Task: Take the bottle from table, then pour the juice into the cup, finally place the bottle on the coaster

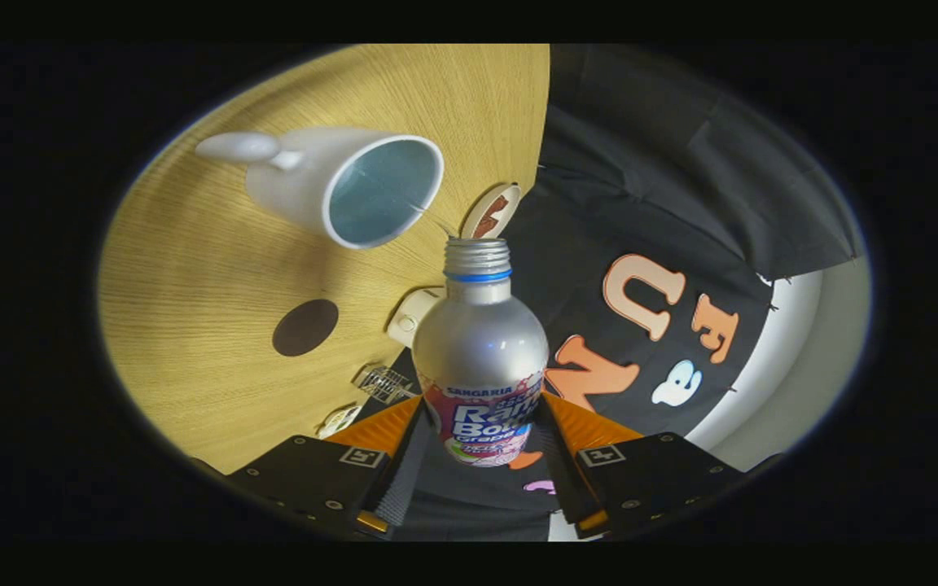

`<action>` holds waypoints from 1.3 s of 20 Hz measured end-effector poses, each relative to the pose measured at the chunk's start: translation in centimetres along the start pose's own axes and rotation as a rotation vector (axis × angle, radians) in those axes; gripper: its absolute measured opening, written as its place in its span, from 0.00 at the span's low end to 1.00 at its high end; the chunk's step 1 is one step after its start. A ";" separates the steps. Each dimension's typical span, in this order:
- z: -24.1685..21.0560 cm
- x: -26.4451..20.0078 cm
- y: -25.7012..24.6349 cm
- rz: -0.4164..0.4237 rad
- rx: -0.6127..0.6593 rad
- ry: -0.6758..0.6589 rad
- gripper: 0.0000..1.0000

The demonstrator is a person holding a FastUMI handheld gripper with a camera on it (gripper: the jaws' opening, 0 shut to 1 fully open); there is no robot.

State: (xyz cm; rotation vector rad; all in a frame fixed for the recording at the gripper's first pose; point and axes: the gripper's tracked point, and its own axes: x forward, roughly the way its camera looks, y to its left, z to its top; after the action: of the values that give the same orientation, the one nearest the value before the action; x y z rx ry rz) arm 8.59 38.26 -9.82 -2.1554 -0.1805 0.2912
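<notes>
My gripper (pixel 481 443) is shut on a silver aluminium bottle (pixel 481 350), both fingers pressing on its labelled lower body. The view is rolled, so the wooden table (pixel 216 268) stands on edge. The bottle's open threaded neck, ringed in blue, points toward a white cup (pixel 347 189) with a handle and a pale inside; the mouth lies just short of the cup's rim. A dark round coaster (pixel 305 327) lies flat on the table beside the bottle's shoulder, beyond my fingers.
A round disc with an orange mark (pixel 492 212) stands beyond the bottle's mouth at the table's edge. A small white knob-like object (pixel 409 317) and a small clear item (pixel 385 382) lie near the edge behind the bottle. The black cloth wall (pixel 664 203) borders the table.
</notes>
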 end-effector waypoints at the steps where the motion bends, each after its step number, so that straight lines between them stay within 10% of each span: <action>1: -0.1 -0.1 0.0 0.000 -0.004 0.001 0.71; 16: 0.2 -0.6 -0.5 0.002 -0.030 -0.009 0.71; 26: 1.1 -1.0 3.9 0.186 0.324 -0.041 0.71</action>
State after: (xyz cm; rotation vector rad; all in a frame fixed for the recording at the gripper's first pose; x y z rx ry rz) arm 7.36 36.66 -13.51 -1.8474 0.0434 0.4401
